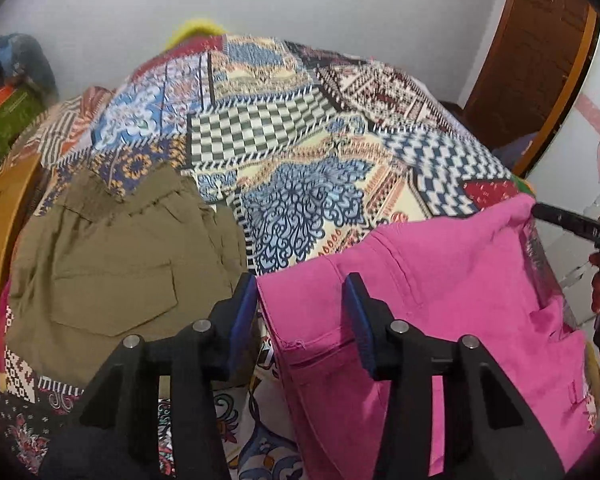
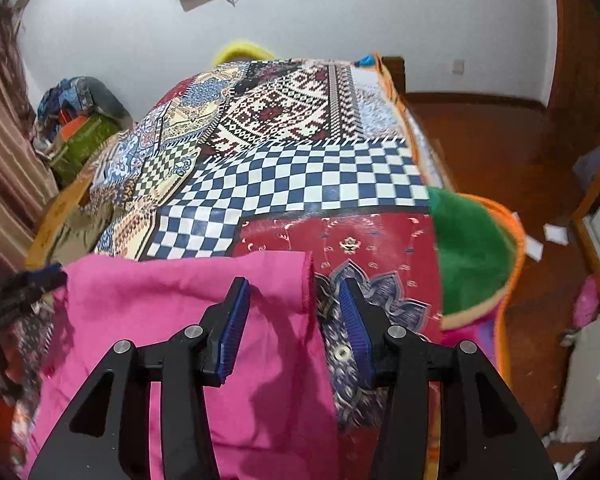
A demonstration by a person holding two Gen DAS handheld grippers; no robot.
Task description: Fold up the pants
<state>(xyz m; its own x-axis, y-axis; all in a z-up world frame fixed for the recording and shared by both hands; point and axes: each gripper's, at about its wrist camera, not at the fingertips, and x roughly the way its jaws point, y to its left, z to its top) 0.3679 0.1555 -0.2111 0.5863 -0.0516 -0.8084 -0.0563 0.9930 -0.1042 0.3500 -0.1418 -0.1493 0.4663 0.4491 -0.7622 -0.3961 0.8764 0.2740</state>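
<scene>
Both claws hang open over the pink pants [image 1: 440, 300] on the bed [image 1: 300, 160] (patchwork cover). Left claw [image 1: 302, 308] straddles one edge, right claw [image 2: 294, 308] the other, neither pinching.

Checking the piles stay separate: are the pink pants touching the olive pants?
Apart. The left wrist view shows a strip of patterned bedspread between the pink pants and the olive pants.

We are seeing the pink pants [image 1: 440, 280] running off the lower picture edge; the right gripper [image 1: 540, 210] is showing only one fingertip; the khaki trousers' [image 1: 112, 256] lower part is lying behind the left gripper [image 1: 302, 294].
</scene>
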